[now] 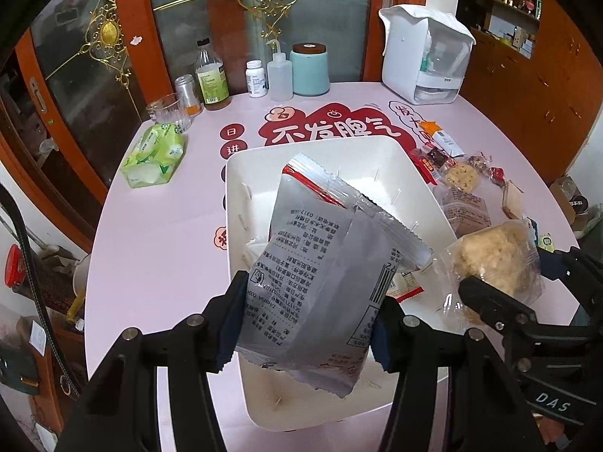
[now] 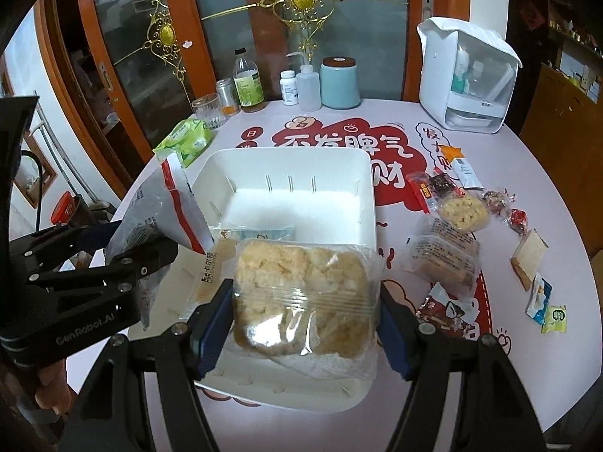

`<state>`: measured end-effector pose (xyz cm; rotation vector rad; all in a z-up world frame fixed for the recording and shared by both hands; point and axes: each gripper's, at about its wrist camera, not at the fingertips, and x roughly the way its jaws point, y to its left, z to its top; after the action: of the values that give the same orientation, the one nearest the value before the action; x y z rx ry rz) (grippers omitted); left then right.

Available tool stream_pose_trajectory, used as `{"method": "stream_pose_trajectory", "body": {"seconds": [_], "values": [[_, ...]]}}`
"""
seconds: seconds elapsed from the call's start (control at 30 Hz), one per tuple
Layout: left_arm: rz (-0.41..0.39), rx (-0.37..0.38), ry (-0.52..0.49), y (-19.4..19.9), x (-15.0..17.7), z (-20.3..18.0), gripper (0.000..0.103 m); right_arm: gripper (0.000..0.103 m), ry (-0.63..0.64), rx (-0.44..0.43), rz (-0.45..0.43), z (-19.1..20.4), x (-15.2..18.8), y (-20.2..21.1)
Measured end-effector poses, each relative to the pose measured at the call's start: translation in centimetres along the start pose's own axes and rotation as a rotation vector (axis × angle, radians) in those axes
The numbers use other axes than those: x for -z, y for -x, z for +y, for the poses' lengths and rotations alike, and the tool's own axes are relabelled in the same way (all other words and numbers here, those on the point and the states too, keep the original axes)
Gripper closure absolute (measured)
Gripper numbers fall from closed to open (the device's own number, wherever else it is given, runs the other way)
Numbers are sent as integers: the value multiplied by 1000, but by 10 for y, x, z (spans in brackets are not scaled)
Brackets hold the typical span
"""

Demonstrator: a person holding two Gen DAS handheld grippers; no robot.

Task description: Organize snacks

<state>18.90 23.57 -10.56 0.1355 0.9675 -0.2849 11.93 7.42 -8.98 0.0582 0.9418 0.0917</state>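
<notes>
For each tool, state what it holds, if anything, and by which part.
Left tool clamps the silver snack packet across its lower side edges. Right tool clamps the clear-wrapped rice cracker by its side edges.

"GenRobot.AI" on left gripper [image 2: 147,260], "DAS" on right gripper [image 1: 501,282], seemingly "不发脾气" on tablecloth [image 2: 339,143]

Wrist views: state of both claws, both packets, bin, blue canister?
left claw: shut on silver packet
silver packet: held over bin
right claw: shut on clear pastry packet
clear pastry packet: held over bin
white bin: holds some snacks
blue canister: lidded
</notes>
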Motion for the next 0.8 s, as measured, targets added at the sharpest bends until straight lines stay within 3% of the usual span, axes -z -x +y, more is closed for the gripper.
{"method": "stream_pose_trajectory", "body": {"seconds": [0.2,0.23,0.27,0.33,0.4,0.8], "values": [[-17,-8,5,-5,-3,1,43,28,10,7,77,10,-1,-22],[-17,-8,6,-5,-4,2,35,28,17,9,77,12,0,-24],[-16,0,4,-6,-5,2,19,25,24,14,69,14,1,-25],[-23,26,4,-6,-6,2,7,15,47,18,49,18,3,-23],[-20,48,-4,-6,-7,1,7,12,60,9,35,22,4,-21],[-3,8,-42,-8,-8,-9,6,12,47,-7,48,19,11,-16]]}}
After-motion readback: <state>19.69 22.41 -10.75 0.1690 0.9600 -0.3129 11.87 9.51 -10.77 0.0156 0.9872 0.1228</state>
